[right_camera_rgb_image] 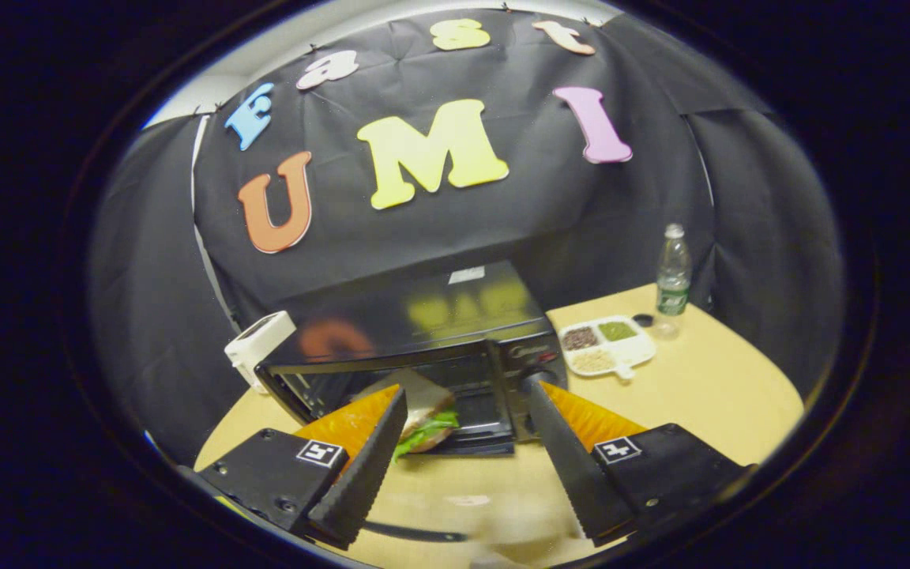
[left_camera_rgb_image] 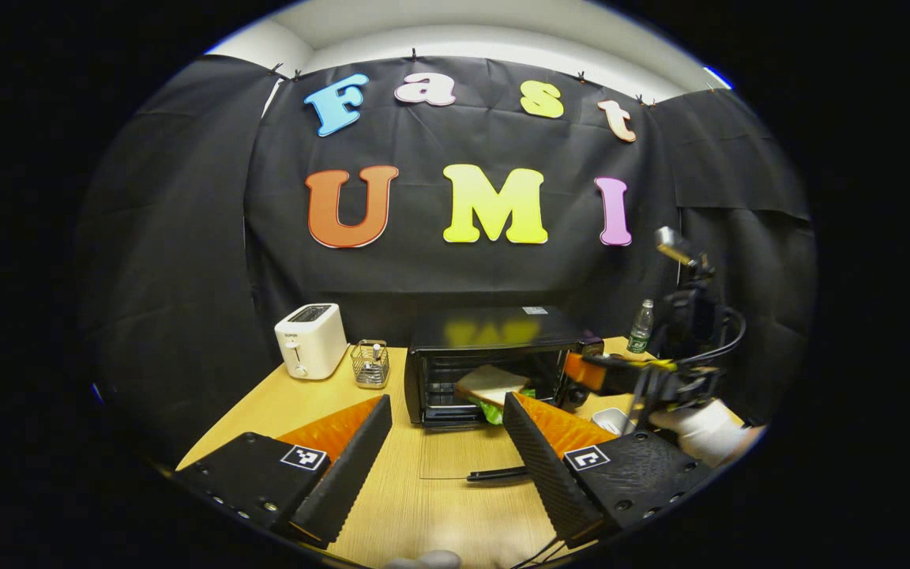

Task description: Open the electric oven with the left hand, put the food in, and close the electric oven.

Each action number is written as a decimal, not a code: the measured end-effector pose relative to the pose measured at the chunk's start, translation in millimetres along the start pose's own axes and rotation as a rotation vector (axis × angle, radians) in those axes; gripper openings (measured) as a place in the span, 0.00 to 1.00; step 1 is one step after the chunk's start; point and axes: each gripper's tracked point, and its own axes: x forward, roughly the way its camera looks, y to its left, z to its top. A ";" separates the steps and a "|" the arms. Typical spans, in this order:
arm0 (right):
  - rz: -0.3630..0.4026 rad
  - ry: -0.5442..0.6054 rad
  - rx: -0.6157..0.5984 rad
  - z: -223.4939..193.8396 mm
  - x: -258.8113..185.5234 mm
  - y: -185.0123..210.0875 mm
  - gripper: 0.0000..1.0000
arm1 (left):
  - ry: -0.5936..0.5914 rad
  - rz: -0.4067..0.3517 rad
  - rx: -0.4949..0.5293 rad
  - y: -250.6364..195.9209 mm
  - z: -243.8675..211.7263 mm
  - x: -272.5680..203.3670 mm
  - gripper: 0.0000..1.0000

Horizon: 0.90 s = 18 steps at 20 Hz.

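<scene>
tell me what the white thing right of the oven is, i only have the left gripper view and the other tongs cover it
Observer: In the right gripper view it is a white divided tray on the table, with three compartments: dark, green and pale contents.
Operator: are the right tongs holding the sandwich
Observer: No. The right tongs stand open, not pressing on the sandwich, which lies in the mouth of the oven.
Operator: anything else by the tray
Observer: A small dark round thing lies between the tray and the bottle; I cannot tell what it is.
</scene>
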 end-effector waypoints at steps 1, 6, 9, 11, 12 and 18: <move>-0.014 -0.015 -0.022 8.4 -14.7 -14.2 0.89 | 0.005 0.001 0.001 -2.6 -6.5 1.5 0.93; -0.075 -0.105 -0.114 62.5 -91.8 -83.3 0.89 | 0.083 0.025 -0.016 -22.2 -48.9 13.4 0.94; -0.097 -0.135 -0.151 84.3 -125.6 -119.5 0.89 | 0.116 0.029 -0.002 -41.5 -71.5 22.8 0.94; -0.100 -0.150 -0.161 97.7 -145.2 -137.4 0.89 | 0.136 0.023 0.011 -54.6 -87.9 30.6 0.93; -0.101 -0.154 -0.165 103.3 -154.1 -145.5 0.89 | 0.148 0.016 0.010 -61.6 -96.8 35.1 0.94; -0.129 -0.162 -0.198 125.0 -189.4 -197.2 0.90 | 0.235 0.009 0.020 -90.8 -156.4 60.7 0.94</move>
